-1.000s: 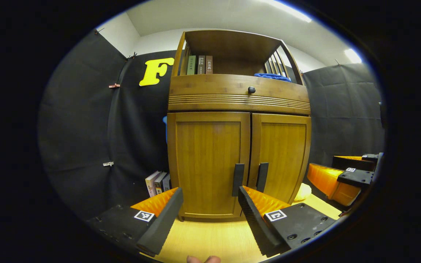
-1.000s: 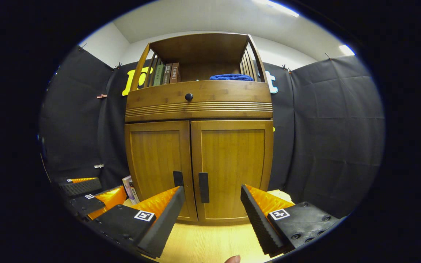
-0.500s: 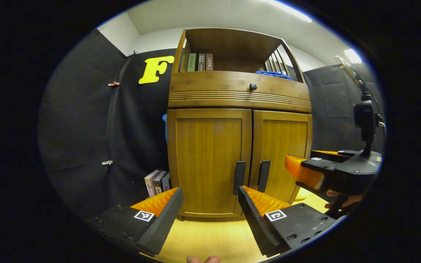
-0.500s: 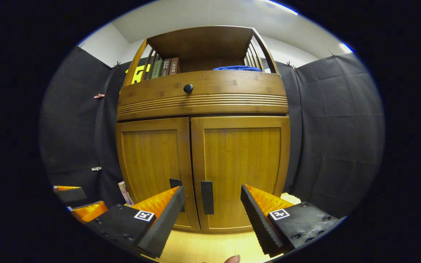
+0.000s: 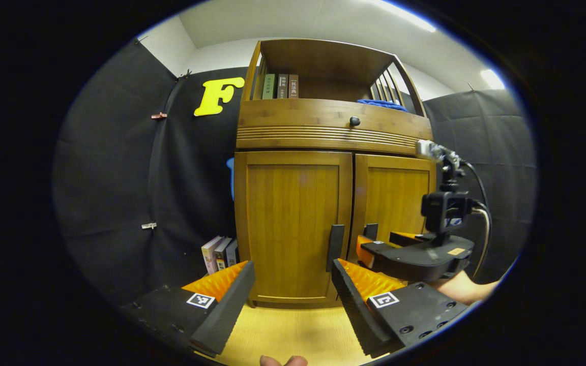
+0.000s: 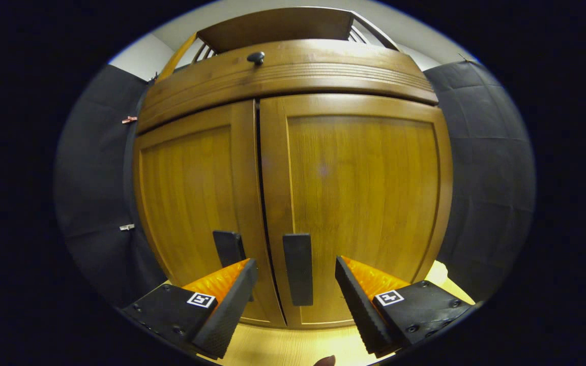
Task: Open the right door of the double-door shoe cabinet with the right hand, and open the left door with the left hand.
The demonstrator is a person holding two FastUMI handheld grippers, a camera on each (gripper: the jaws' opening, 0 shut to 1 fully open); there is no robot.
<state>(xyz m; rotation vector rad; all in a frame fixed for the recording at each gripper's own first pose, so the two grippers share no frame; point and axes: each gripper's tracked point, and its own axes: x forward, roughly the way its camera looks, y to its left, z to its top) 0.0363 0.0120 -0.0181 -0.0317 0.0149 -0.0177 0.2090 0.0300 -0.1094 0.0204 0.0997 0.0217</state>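
Observation:
The wooden shoe cabinet (image 5: 323, 132) stands ahead with both doors closed. In the right gripper view my right gripper (image 6: 296, 269) is open, and the right door's dark handle (image 6: 298, 277) stands between its fingers without touching them; the left door's handle (image 6: 228, 247) sits just left of it. The right door (image 6: 364, 203) looms close. In the left gripper view my left gripper (image 5: 293, 270) is open, a short way back from the left door (image 5: 293, 223) and its handle (image 5: 334, 247). The right gripper (image 5: 415, 256), held by a hand, reaches to the right handle (image 5: 371, 231).
The cabinet has a drawer with a round knob (image 5: 354, 121) and an open shelf with books (image 5: 280, 86) and a blue cloth (image 5: 380, 103). More books (image 5: 219, 251) lean on the floor to its left. The floor (image 5: 293, 335) is light wood.
My right gripper has moved in close to the cabinet until the right handle lies between its open fingers. The left gripper has hardly moved.

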